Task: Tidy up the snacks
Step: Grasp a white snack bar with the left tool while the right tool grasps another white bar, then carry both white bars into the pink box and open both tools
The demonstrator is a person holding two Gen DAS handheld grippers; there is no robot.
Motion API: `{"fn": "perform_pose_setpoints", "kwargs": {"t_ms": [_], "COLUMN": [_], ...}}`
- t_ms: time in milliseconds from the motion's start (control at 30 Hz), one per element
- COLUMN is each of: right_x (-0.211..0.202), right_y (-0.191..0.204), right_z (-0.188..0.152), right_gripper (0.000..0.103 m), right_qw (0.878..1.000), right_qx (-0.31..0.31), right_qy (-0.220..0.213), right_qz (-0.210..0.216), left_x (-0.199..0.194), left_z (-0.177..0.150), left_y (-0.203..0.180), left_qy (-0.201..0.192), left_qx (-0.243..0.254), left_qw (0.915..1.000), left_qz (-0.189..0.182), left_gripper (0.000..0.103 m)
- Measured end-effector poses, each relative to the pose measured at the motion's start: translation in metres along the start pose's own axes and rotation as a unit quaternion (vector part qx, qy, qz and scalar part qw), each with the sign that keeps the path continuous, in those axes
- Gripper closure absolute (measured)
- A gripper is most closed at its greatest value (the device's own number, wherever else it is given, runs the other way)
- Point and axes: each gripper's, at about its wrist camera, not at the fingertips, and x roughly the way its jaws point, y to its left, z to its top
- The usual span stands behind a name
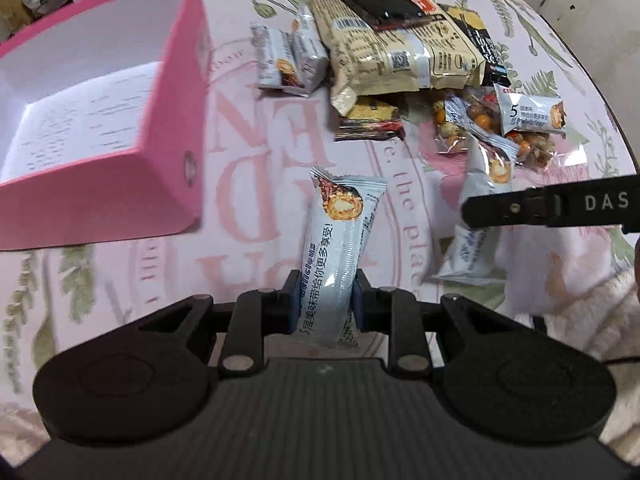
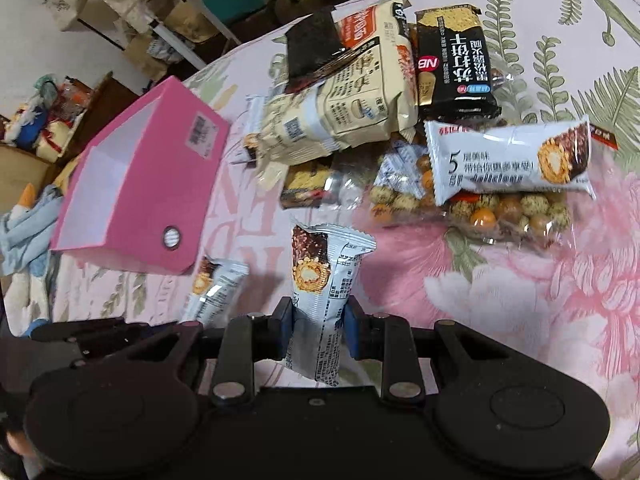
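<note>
My left gripper (image 1: 326, 302) is shut on a pale blue snack bar (image 1: 340, 240), held above the tablecloth. My right gripper (image 2: 318, 326) is shut on a second pale blue snack bar (image 2: 326, 280); it also shows in the left wrist view (image 1: 482, 208) under the right gripper's black finger (image 1: 520, 208). The left-held bar appears in the right wrist view (image 2: 216, 292). A pink box (image 1: 172, 120), open and empty, lies to the left; it also shows in the right wrist view (image 2: 160, 184). A pile of snacks lies beyond both grippers.
The pile holds a beige bag (image 1: 400, 52), a black cracker pack (image 2: 456, 64), a clear bag of coated nuts (image 2: 500, 208), another blue bar (image 2: 508, 156) and two small blue bars (image 1: 288, 60). The floral tablecloth (image 2: 520, 300) covers the table. Clutter stands beyond the far edge.
</note>
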Motion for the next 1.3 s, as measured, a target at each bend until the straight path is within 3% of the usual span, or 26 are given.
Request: {"fn": "perform_pose_setpoints", "kwargs": {"t_ms": [300, 633, 833, 1033, 1200, 1300], "right_x": [-0.034, -0.05, -0.037, -0.014, 0.024, 0.052], "right_y": [0.041, 0.126, 0.169, 0.21, 0.238, 0.244], "right_z": [-0.008, -0.008, 0.017, 0.058, 0.083, 0.087], "right_gripper": [0.072, 0.072, 0.072, 0.072, 0.072, 0.072], "right_qw": [0.998, 0.985, 0.977, 0.97, 0.957, 0.951], "right_qx": [-0.047, -0.157, -0.196, -0.227, -0.279, -0.303], "right_qy": [0.0, -0.011, -0.031, -0.049, -0.066, -0.064], "right_qz": [0.039, 0.067, 0.078, 0.066, 0.037, 0.009], "left_x": [-0.085, -0.139, -0.135, -0.135, -0.105, -0.073], "left_z": [-0.016, -0.019, -0.002, 0.04, 0.074, 0.082], "left_y": [0.034, 0.066, 0.096, 0.12, 0.159, 0.19], "left_qy": [-0.066, -0.137, -0.166, -0.189, -0.174, -0.153], "left_qx": [0.01, -0.01, -0.069, -0.086, -0.136, -0.196], "left_qw": [0.9974, 0.9901, 0.9837, 0.9781, 0.9751, 0.9683], "left_qz": [0.027, 0.03, 0.017, 0.009, 0.008, -0.021], "left_gripper": [0.079, 0.079, 0.079, 0.079, 0.079, 0.079]}}
